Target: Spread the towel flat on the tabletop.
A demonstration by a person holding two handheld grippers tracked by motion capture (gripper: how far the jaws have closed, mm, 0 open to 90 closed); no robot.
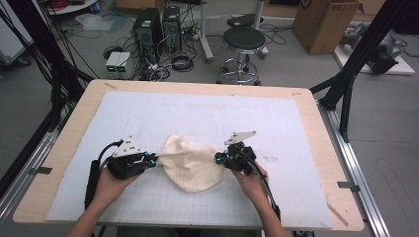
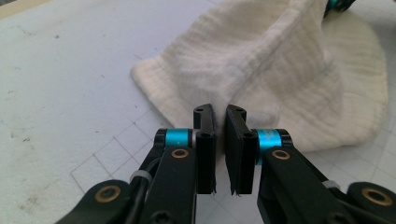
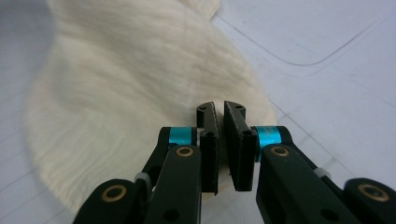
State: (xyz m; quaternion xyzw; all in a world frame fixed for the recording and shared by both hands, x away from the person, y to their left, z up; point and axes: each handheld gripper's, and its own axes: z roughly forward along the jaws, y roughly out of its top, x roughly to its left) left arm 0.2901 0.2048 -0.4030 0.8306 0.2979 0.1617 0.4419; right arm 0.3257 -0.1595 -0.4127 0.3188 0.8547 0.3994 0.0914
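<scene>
Cream cloth (image 1: 190,167) lies crumpled on the grey mat (image 1: 148,113) near the front middle of the table (image 1: 316,128), between the two grippers. Left gripper (image 1: 154,160) sits at the cloth's left edge, held in the person's left hand (image 1: 111,185); right gripper (image 1: 217,158) sits at the cloth's right edge, held in the right hand (image 1: 252,180). Left gripper view: jaws nearly closed, only a narrow gap, with a fold of cloth (image 2: 261,79) pinched between them; the cloth rises from the jaws in a ridge toward the top right, and its far part lies flat on the mat (image 2: 70,79). Right gripper view: jaws likewise drawn close together on the cloth's (image 3: 130,93) near edge, fabric visible in the slim gap; the rest of the cloth spreads away to the left over the mat (image 3: 327,70). In the high view the cloth is bunched and raised along its upper edge between the grippers, and sags in a rounded lobe toward the person. Printed grid lines are visible on the mat under and beside the cloth. On the floor beyond the table is a stool (image 1: 243,42).
</scene>
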